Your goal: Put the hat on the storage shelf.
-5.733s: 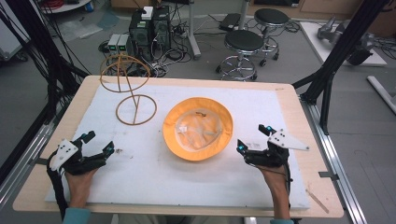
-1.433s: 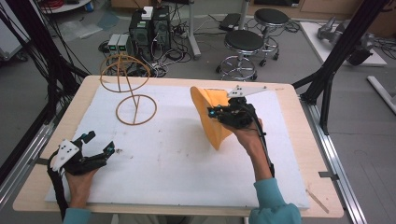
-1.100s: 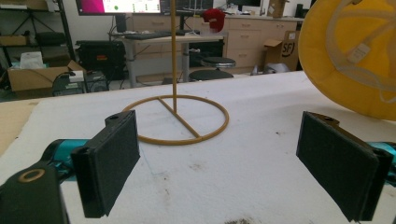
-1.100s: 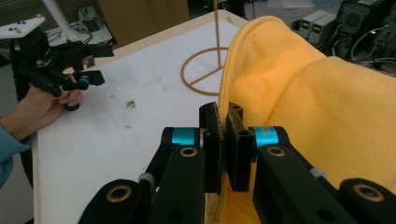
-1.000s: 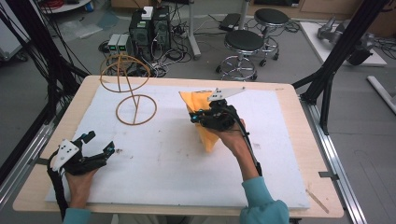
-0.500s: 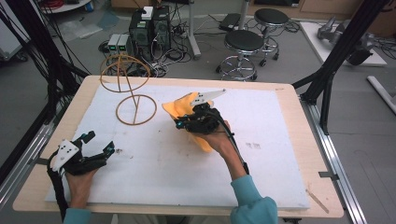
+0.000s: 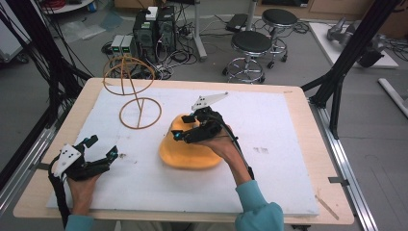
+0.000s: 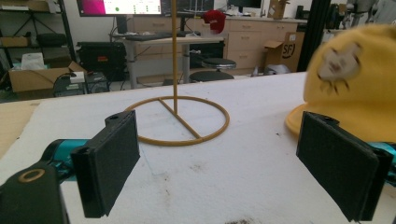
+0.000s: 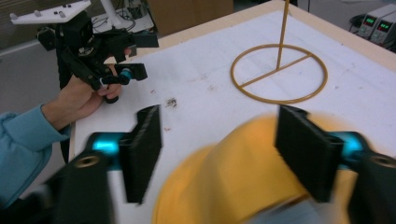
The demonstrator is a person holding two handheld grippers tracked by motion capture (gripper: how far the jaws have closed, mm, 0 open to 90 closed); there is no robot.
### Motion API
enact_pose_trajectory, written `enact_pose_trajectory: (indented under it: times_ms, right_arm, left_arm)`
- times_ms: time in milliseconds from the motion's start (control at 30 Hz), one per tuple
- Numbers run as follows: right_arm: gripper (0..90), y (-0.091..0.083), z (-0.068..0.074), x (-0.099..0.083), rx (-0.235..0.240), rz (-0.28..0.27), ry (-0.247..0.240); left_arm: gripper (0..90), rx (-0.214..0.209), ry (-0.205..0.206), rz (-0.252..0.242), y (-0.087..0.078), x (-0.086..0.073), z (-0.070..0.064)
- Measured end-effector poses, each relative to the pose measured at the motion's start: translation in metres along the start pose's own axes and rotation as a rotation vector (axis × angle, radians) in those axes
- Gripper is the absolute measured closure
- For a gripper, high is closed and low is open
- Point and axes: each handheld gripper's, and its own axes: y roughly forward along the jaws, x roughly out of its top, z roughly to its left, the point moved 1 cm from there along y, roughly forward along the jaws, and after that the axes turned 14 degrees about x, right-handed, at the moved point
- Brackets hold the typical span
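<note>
The right gripper [image 7: 185, 135], jaws apart, hovers over the yellow hat [image 7: 188, 153] beside the stand [image 7: 139, 112], probably to re-grip it; the left gripper [image 7: 98, 149] rests open.

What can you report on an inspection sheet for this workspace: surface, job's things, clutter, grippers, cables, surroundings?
Surface: white mat on a wooden table, with small dark specks.
Job's things: yellow hat lying on the mat; wire hat stand apart from it, upright, ring base flat.
Clutter: nothing seen.
Grippers: right gripper open, jaws either side of the hat's crown; left gripper open, resting at the near left, holding nothing.
Cables: black cable trails along the right forearm; another runs down from the left gripper.
Surroundings: two stools, electronics boxes on the floor, black frame posts.
</note>
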Motion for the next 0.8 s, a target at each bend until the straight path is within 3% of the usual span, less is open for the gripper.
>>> enact_pose_trajectory:
  times_ms: [300, 567, 800]
  right_arm:
    - [17.6, -0.007, 0.001, 0.001, -0.011, -0.018, -0.007]
    - [13.4, -0.020, 0.001, -0.003, -0.074, -0.035, -0.018]
    - [13.4, -0.034, 0.002, -0.014, -0.100, -0.029, -0.013]
  left_arm:
    - [13.4, -0.001, 0.007, 0.001, 0.000, 0.000, 0.000]
    - [13.4, -0.002, 0.007, 0.002, 0.000, 0.000, 0.000]
    - [13.4, 0.000, 0.009, 0.004, 0.000, 0.000, -0.001]
